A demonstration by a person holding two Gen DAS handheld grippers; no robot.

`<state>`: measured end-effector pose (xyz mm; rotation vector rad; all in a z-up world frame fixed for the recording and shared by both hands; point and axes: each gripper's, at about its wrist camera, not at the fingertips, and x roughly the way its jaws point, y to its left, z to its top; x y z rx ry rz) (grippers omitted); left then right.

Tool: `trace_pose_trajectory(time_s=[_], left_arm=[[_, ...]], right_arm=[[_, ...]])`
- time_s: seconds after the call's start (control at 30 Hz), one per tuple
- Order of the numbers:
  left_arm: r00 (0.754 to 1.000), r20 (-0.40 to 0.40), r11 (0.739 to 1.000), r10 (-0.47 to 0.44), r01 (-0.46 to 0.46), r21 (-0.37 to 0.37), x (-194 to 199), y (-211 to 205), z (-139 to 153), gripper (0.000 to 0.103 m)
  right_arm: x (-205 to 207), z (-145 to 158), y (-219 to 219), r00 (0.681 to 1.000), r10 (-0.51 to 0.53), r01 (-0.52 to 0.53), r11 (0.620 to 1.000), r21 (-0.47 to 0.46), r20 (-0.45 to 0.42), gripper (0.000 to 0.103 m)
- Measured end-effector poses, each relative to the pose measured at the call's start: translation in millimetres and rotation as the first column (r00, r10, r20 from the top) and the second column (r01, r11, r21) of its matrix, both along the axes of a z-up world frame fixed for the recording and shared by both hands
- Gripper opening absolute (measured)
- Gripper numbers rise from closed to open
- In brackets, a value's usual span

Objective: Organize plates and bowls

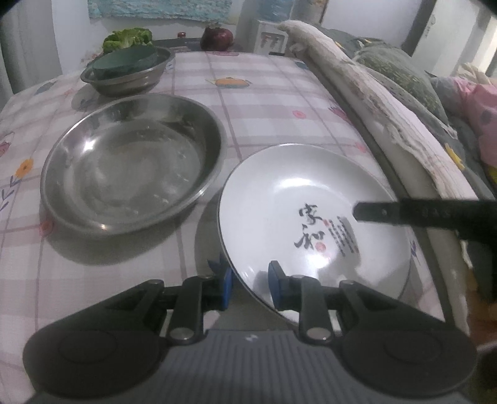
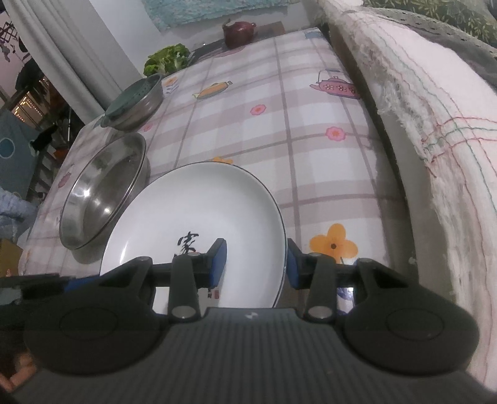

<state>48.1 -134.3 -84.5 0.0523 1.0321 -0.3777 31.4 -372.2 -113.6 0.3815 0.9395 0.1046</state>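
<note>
Gripping white plate rim, both claws angled down

You've got a glossy white ceramic-looking plate, shiny scuffed steel basin, matt printed tablecloth, frayed woven cloth.

Checked tablecloth, white wall, blue wall hanging, quilted bedding

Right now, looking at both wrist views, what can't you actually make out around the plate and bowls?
- White plate: its near rim is hidden in both views by the grippers' bodies, and whether its underside rests on the tablecloth cannot be seen.
- Green item in the small steel bowl: too blurred and far to identify.
- Plate lettering: partly covered in the right wrist view by the right gripper.
</note>
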Motion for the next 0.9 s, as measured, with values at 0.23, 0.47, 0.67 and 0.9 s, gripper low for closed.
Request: trace_pose_trajectory(time_s=[0.23, 0.47, 0.67, 0.9], left_arm=[[1.0, 0.003, 1.0, -0.007, 0.007, -0.03, -5, 8, 4, 0.025], [0.998, 0.055, 1.0, 0.005, -0.004, -0.006, 7, 11, 13, 0.029], [0.998, 0.065, 1.0, -0.007, 0.006, 0.022, 21, 4, 7, 0.029], [0.997, 0.075, 1.0, 0.001, -0.003, 0.025, 24, 3, 1, 0.014]], right_arm=[[2, 1, 1, 1.0, -0.002, 0.003, 1.0, -0.012, 0.018, 0.039], [-9, 11, -1, 0.998, -0.041, 0.042, 0.999, -0.017, 0.048, 0.039], [-25, 19, -5, 0.996, -0.07, 0.073, 0.997, -0.036, 0.059, 0.038], [-37, 7, -5, 0.995, -0.093, 0.094, 0.996, -0.013, 0.026, 0.032]])
